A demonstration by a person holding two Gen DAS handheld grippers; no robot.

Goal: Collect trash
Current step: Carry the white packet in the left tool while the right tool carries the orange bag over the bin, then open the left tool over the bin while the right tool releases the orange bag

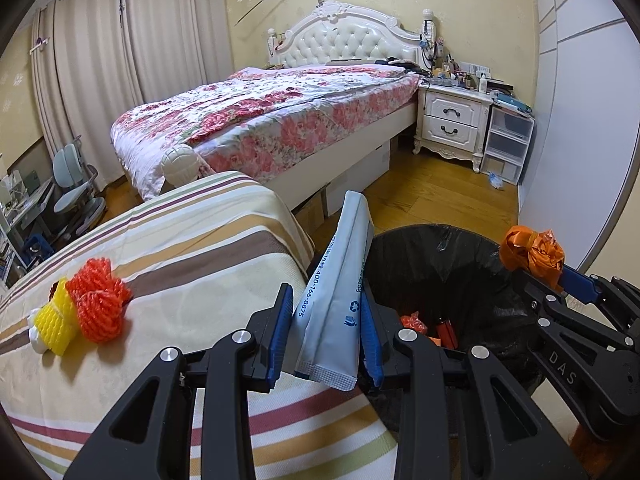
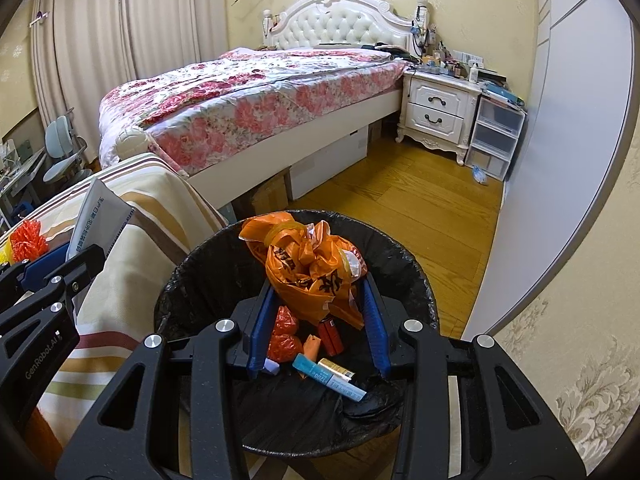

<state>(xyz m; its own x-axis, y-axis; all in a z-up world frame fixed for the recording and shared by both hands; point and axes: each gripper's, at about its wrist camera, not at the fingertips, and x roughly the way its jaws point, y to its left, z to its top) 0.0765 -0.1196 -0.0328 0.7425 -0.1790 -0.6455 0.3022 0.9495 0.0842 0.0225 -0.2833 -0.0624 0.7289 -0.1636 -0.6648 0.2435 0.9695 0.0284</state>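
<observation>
My left gripper [image 1: 326, 304] is shut on a long pale blue paper packet [image 1: 340, 280], held upright at the edge between the striped cloth surface [image 1: 180, 240] and the black-lined trash bin [image 1: 440, 264]. My right gripper [image 2: 318, 300] is shut on a crumpled orange plastic bag [image 2: 312, 264], hovering over the trash bin [image 2: 192, 280]. The bin holds several pieces of trash: red mesh, a red pack, a blue box. On the striped cloth lie red netting [image 1: 98, 300] and yellow foam netting [image 1: 52, 320]. The right gripper with the orange bag [image 1: 532, 254] shows in the left wrist view.
A bed with a floral cover [image 1: 260, 120] stands behind, with a white nightstand [image 1: 452, 120] and clear plastic drawers [image 1: 506, 144] to its right. A white wardrobe wall [image 1: 580, 140] runs along the right. Wooden floor [image 2: 400, 200] lies beyond the bin. A desk chair [image 1: 74, 184] stands at left.
</observation>
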